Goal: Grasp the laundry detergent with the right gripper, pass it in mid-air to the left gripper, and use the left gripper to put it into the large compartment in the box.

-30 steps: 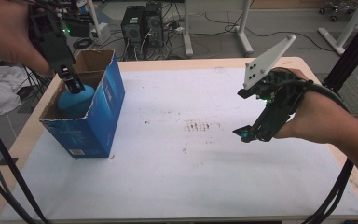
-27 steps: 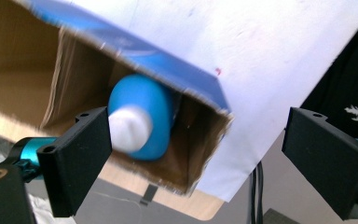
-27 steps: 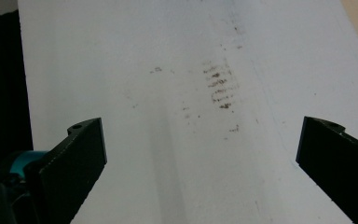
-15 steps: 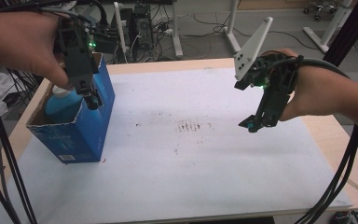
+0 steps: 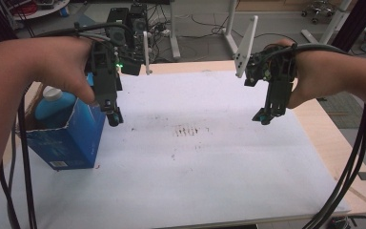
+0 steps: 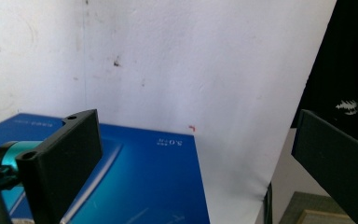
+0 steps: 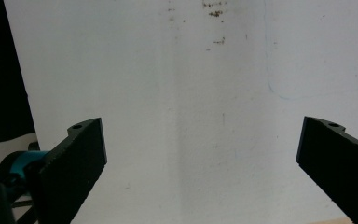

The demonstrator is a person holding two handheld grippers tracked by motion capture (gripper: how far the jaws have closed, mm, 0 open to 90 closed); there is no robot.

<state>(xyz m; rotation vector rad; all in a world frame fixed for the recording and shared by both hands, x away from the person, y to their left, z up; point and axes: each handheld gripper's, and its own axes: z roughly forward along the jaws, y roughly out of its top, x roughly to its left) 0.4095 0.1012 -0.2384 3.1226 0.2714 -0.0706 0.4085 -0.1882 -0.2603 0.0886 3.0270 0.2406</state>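
Below, we see a wooden table (image 5: pixel 324 138) covered by a matte white sheet (image 5: pixel 209 171) with faint brown specks. At its left edge stands a blue cardboard box (image 5: pixel 69 143), open-topped, holding an upright blue plastic bottle (image 5: pixel 52 102) with a pale cap. We note the left gripper (image 5: pixel 114 117) just beside the box's upper right corner, its flat black jaws wide apart, having just been opening, with nothing between them. We find the right gripper (image 5: pixel 263 117) well apart, hovering over the sheet, jaws likewise spread and empty.
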